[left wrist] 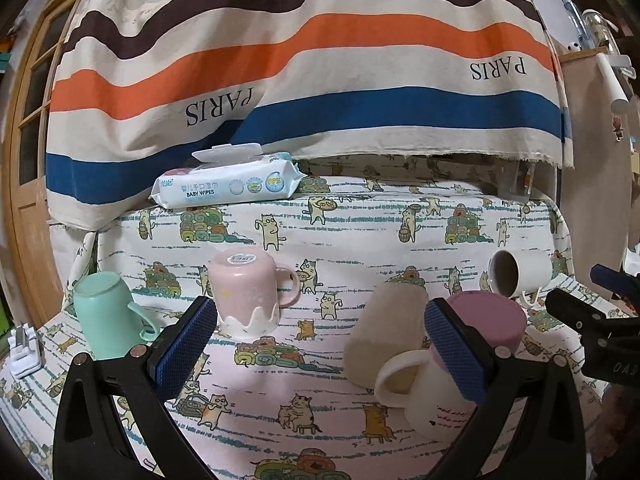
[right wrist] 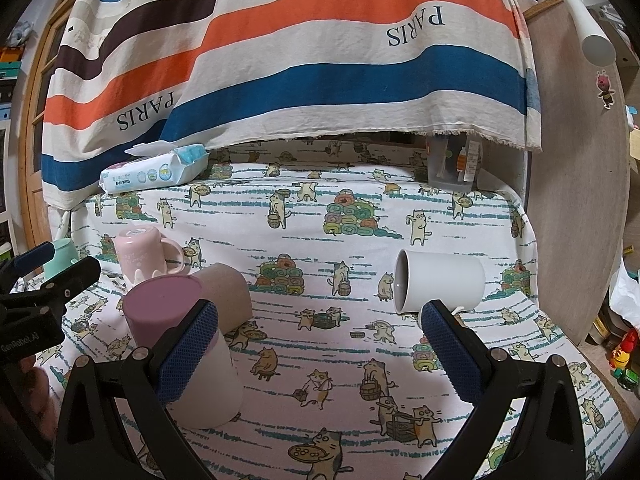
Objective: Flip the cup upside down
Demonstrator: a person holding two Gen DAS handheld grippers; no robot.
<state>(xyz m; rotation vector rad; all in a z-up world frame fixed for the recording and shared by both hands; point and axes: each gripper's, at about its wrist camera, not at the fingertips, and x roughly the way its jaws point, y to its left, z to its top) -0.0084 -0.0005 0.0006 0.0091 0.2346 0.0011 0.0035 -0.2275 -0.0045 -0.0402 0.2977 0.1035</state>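
Note:
A white mug (right wrist: pixel 440 286) lies on its side on the cat-print cloth, mouth facing left; it also shows in the left wrist view (left wrist: pixel 520 276). A mauve-and-cream cup (right wrist: pixel 180 344) stands upside down, also in the left wrist view (left wrist: pixel 460 360). A beige cup (right wrist: pixel 224 294) stands upside down behind it, also in the left wrist view (left wrist: pixel 384 336). A pink cup (left wrist: pixel 248 296) and a mint cup (left wrist: pixel 104 316) stand upside down at the left. My left gripper (left wrist: pixel 320 352) is open and empty. My right gripper (right wrist: pixel 320 352) is open and empty, just in front of the white mug.
A pack of baby wipes (left wrist: pixel 228 186) lies at the back left under a hanging striped cloth (left wrist: pixel 304 60). A clear container (right wrist: pixel 454 168) stands at the back right. A wooden board (right wrist: pixel 580 200) borders the right edge. A white plug (left wrist: pixel 24 350) sits at the far left.

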